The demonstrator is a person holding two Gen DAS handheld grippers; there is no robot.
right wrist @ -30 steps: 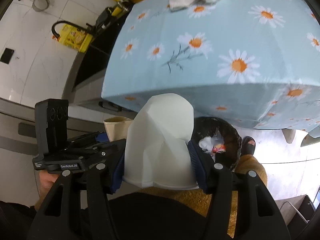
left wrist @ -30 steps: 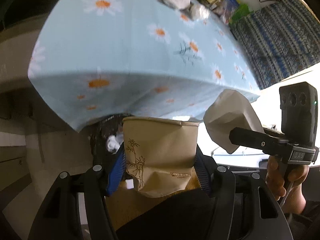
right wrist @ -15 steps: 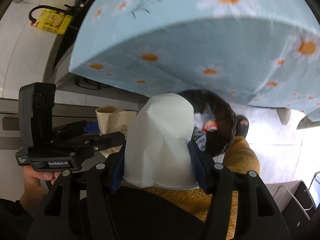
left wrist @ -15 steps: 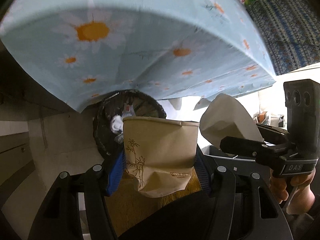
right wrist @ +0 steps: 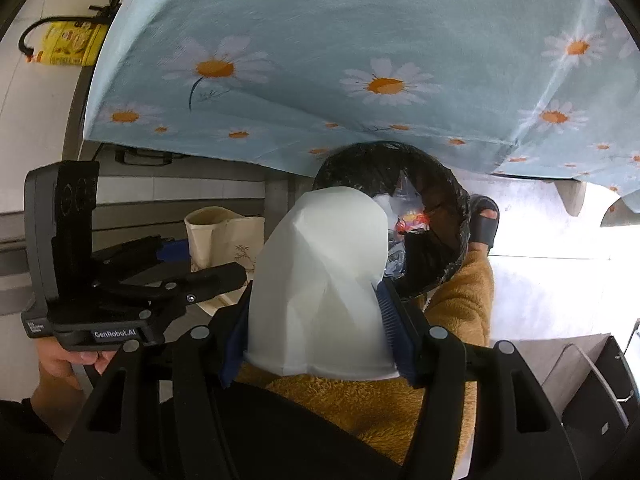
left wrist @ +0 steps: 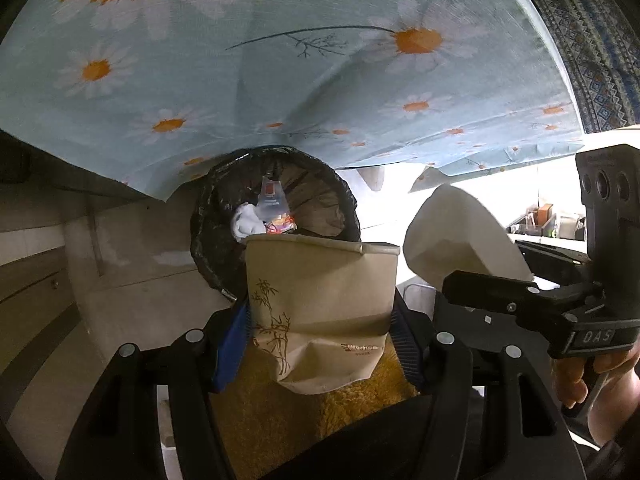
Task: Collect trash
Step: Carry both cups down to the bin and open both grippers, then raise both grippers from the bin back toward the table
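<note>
Overhead, a pale blue daisy-print tablecloth point(left wrist: 280, 60) hung down across the top of both views, its hem draping just above a round trash bin point(left wrist: 276, 216) lined with a black bag. Inside the bin lay crumpled white paper, a clear wrapper and a scrap of red-orange packaging. Below the bin, a mustard-yellow fleece garment point(right wrist: 460, 300) covered the person's leg, and a black sandal point(right wrist: 484, 220) showed just beside the bin's rim.

The left gripper point(left wrist: 320, 332) was closed tight on a crushed tan paper cup point(left wrist: 320, 300) printed with a bamboo sketch, its open mouth pointing toward the bin and its rim overlapping the bin's near edge in the left wrist view. The right gripper point(right wrist: 316, 328) was clamped on a crumpled white paper cup point(right wrist: 324, 280), held bottom-forward, near the bin's opening. Both cups sat side by side, neither one in the bin.
</note>
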